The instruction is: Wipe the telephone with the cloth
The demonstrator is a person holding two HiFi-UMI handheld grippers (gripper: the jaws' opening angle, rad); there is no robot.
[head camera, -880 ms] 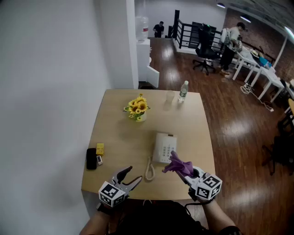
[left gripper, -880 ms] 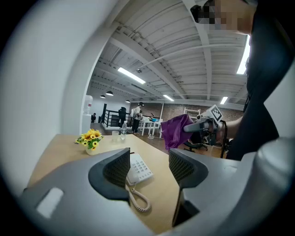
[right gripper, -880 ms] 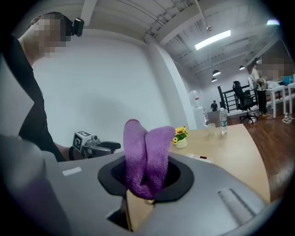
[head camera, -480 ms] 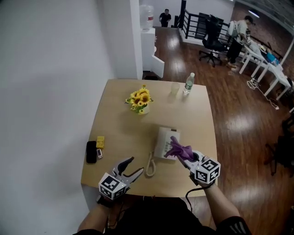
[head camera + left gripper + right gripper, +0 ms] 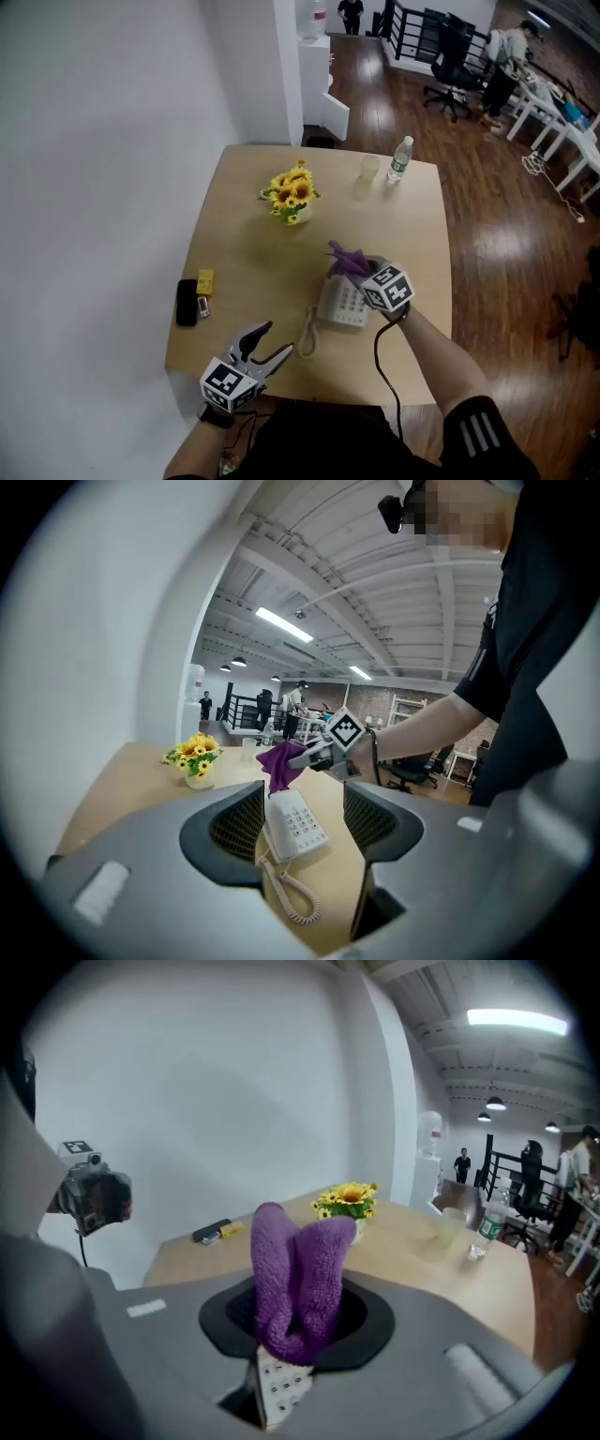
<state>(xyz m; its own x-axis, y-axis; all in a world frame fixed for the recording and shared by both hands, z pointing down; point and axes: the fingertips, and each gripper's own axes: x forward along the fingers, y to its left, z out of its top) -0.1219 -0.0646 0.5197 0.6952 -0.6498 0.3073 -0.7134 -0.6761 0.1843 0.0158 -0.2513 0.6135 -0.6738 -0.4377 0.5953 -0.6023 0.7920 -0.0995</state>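
A white telephone (image 5: 341,303) lies on the wooden table (image 5: 253,253), its coiled cord (image 5: 306,339) trailing toward the front edge. My right gripper (image 5: 361,269) is shut on a purple cloth (image 5: 348,260) and hovers over the phone's far end; the cloth (image 5: 298,1279) fills the jaws, with the keypad (image 5: 279,1387) showing just beneath. My left gripper (image 5: 272,346) stands open near the table's front edge, left of the cord, with nothing between its fingers. From there the phone (image 5: 296,824) and the cloth (image 5: 279,764) lie straight ahead.
A pot of sunflowers (image 5: 292,194) stands at the table's middle back. A water bottle (image 5: 399,158) and a clear cup (image 5: 367,170) are at the far right corner. A black device (image 5: 187,302) and a yellow item (image 5: 204,282) lie at the left edge. People and office chairs are far behind.
My right gripper has carried the purple cloth forward from the near right corner to above the telephone's far end. The left gripper has stayed put near the front edge.
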